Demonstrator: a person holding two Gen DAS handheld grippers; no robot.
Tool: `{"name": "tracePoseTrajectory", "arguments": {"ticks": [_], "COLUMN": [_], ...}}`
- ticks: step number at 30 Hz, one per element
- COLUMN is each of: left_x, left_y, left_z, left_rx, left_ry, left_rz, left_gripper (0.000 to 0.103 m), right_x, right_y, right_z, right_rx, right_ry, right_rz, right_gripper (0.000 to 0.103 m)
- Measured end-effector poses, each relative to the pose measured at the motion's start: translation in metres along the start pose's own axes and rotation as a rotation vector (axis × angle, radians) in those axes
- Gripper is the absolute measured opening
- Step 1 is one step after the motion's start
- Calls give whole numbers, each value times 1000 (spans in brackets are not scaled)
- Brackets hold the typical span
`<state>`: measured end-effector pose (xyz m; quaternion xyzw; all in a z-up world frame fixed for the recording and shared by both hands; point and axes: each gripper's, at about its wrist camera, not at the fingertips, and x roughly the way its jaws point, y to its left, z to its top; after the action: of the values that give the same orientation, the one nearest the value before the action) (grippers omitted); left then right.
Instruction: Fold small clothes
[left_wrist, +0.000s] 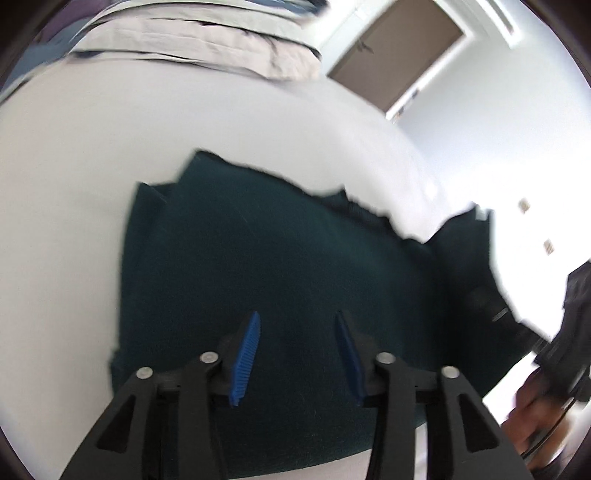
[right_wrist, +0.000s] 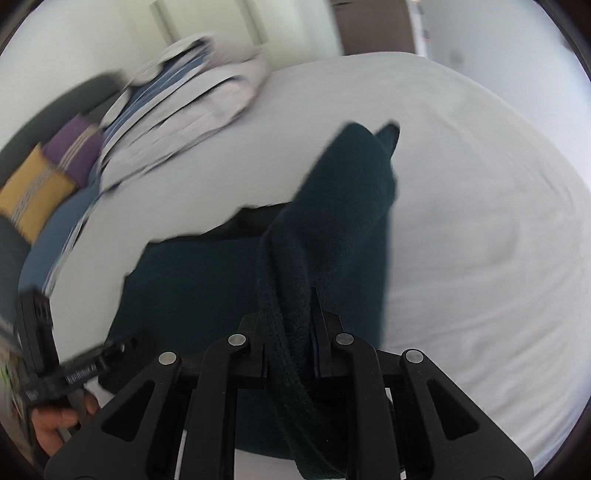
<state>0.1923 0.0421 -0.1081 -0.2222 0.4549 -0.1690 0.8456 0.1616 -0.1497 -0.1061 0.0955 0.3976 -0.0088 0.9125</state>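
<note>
A dark teal fleece garment (left_wrist: 277, 251) lies spread on the white bed sheet (left_wrist: 66, 192). My left gripper (left_wrist: 297, 321) hovers just above its near part, open, and nothing sits between the blue pads (left_wrist: 245, 354). In the right wrist view my right gripper (right_wrist: 288, 317) is shut on a thick hemmed edge of the garment (right_wrist: 343, 206). That part is lifted off the sheet and hangs in a fold. The other half lies flat to the left (right_wrist: 192, 280). Motion blur softens both views.
A pile of folded pale and blue-striped clothes (right_wrist: 177, 103) lies at the far side of the bed, with purple (right_wrist: 74, 147) and yellow (right_wrist: 33, 195) cushions beside it. A hand (right_wrist: 51, 424) holds the left gripper's handle. A brown door (left_wrist: 399, 51) stands beyond the bed.
</note>
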Motion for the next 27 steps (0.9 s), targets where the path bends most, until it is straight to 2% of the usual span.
{"name": "tracePoseTrajectory", "arguments": {"ticks": [1, 2, 4, 6, 8, 10, 11, 12, 15, 18, 19, 23, 27], "left_x": [-3, -3, 1, 9, 16, 27, 33, 40, 61, 69, 70, 78, 83], "left_y": [3, 7, 8, 7, 1, -7, -11, -16, -29, -44, -49, -66, -74], "left_z": [3, 6, 8, 8, 9, 11, 12, 13, 16, 19, 20, 18, 18], "left_rx": [-13, -23, -33, -43, -37, -41, -43, -41, -42, -15, 1, 67, 98], "left_ry": [-4, 0, 23, 58, 80, 108, 125, 145, 193, 199, 202, 233, 236], "left_rz": [-14, -30, -58, -78, -100, -118, -121, -124, -116, -86, -79, -22, 30], "left_gripper": [61, 63, 63, 64, 71, 74, 74, 75, 80, 84, 84, 62, 44], "right_x": [12, 26, 57, 69, 61, 55, 50, 43, 20, -3, -11, -43, -67], "right_y": [17, 32, 50, 58, 61, 56, 54, 56, 51, 39, 34, 6, -20], "right_z": [-2, -6, -18, -27, -31, -34, -37, -39, -57, -88, -95, -120, -123], "right_rx": [-27, -50, -60, -79, -91, -82, -89, -102, -148, -150, -144, -85, -18], "right_ry": [25, 56, 122, 127, 90, 94, 100, 96, 72, 76, 73, 21, -52], "right_rz": [18, 33, 41, 16, 20, 74, 114, 128, 111, 152, 164, 177, 158], "right_gripper": [14, 14, 14, 15, 20, 33, 48, 59, 63, 62, 62, 62, 61]}}
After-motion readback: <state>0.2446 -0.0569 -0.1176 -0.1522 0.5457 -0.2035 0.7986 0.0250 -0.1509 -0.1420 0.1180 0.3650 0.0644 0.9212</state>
